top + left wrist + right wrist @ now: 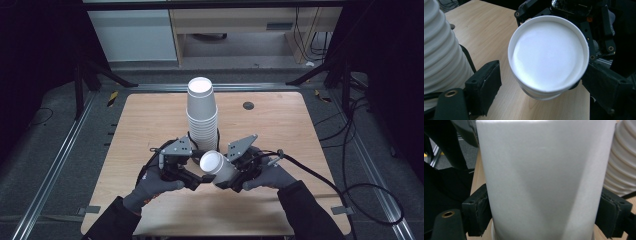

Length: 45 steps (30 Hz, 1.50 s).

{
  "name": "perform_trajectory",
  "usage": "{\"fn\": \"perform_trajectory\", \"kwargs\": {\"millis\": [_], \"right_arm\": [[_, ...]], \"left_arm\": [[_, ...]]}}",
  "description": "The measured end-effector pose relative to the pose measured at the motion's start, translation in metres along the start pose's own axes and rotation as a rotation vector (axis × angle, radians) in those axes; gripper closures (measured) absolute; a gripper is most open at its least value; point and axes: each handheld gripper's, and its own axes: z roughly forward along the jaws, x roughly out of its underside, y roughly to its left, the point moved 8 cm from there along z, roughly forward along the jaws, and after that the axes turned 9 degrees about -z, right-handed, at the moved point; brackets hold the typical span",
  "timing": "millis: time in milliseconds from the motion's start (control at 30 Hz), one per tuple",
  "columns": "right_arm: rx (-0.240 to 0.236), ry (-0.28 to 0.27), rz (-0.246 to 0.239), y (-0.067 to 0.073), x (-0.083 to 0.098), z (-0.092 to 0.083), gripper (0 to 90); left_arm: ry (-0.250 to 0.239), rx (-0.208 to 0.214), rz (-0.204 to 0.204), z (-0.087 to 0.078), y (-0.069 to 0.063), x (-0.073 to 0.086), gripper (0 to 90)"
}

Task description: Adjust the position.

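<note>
A tall stack of white paper cups [202, 115] stands upside down on the wooden table [145, 130], just beyond both hands. A single white paper cup [218, 167] is held tilted above the table's front middle, its closed base turned toward the left hand. My right gripper [226, 183] is shut on this cup's wall [544, 180], one pad on each side. My left gripper [197, 182] stands open around the cup's base [549, 55]; its left pad [485, 85] is clear of the cup. The stack [439, 50] is close beside it.
A small dark round disc [248, 105] sits in the tabletop at the back right. Metal rails, black stand legs and cables [350, 190] surround the table on the floor. The stack [621, 165] is right next to the held cup.
</note>
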Motion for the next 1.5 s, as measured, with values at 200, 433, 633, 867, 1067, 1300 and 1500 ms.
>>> {"fn": "perform_trajectory", "kwargs": {"millis": [200,433,633,867,1067,1300,1500], "right_arm": [[-0.013,0.012,-0.006,0.001,0.001,0.004,15.2],[-0.028,0.019,-0.005,0.003,0.001,0.007,15.2],[-0.037,0.017,-0.005,0.004,0.001,0.008,15.2],[-0.038,0.021,-0.010,0.005,0.001,0.008,15.3],[-0.044,0.030,-0.007,0.005,0.003,0.010,15.7],[-0.051,0.029,-0.008,0.006,0.003,0.010,15.8],[-0.049,0.032,-0.008,0.006,0.003,0.011,15.2]], "left_arm": [[0.029,0.009,0.005,0.006,-0.001,0.000,14.3],[0.057,0.022,0.015,0.015,-0.004,-0.001,14.8],[0.086,0.023,0.027,0.023,-0.005,0.000,16.6],[0.104,0.020,0.025,0.026,-0.005,0.002,19.0],[0.119,0.012,0.017,0.027,-0.005,0.004,20.0],[0.110,0.027,0.006,0.025,-0.005,0.004,21.5],[0.107,0.022,0.013,0.025,-0.006,0.005,21.8]]}}
